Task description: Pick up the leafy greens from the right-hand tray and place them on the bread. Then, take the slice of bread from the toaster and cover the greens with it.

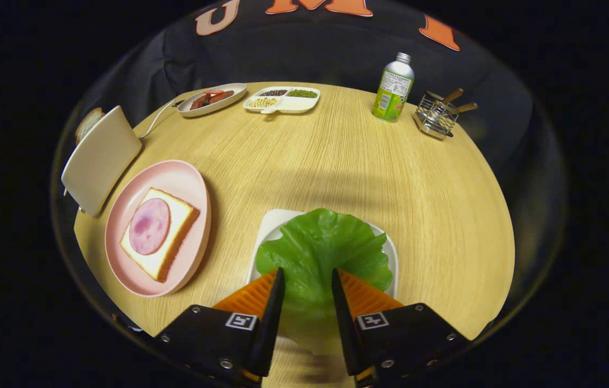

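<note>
A green lettuce leaf lies over a white tray just ahead of me. Its near edge runs back between my fingers, and my gripper is shut on that edge with the jaws narrow. To the left of the tray a pink plate holds a bread slice topped with a round of ham. Beyond the plate stands a white toaster with a bread slice poking out of its top.
At the far side of the round wooden table sit an oval dish of sausages, a divided dish of beans, a green bottle and a wire rack with utensils. The toaster's cord trails toward the oval dish.
</note>
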{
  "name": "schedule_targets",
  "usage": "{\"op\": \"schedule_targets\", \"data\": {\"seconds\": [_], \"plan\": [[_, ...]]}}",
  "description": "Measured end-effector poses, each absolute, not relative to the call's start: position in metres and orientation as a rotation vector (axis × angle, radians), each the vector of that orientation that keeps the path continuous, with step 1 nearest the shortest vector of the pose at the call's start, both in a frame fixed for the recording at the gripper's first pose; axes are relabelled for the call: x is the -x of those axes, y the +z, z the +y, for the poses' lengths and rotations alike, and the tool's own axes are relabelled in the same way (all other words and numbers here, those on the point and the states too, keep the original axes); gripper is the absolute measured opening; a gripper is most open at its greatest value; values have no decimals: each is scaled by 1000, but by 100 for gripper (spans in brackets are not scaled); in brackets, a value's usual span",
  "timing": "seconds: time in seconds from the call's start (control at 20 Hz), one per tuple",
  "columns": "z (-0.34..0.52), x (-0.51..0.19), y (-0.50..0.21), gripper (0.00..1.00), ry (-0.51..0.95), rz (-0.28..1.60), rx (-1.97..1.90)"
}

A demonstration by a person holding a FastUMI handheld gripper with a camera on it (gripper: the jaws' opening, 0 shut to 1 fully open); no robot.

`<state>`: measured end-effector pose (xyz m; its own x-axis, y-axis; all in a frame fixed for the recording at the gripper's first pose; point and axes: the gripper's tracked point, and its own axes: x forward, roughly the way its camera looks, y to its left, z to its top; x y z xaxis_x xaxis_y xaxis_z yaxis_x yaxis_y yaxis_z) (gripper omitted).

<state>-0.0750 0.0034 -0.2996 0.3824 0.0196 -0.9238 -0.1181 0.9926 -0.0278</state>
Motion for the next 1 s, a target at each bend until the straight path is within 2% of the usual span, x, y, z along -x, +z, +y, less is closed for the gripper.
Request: {"op": "schedule_targets", "data": {"seconds": [0.2,0.25,0.35,1.0], "plan": [[-4,68,-300,23,80,1137,63],[-6,67,-300,13,69,1129,30],[-7,67,-300,3,63,1129,-43],[53,35,-207,1,235,863,-231]]}}
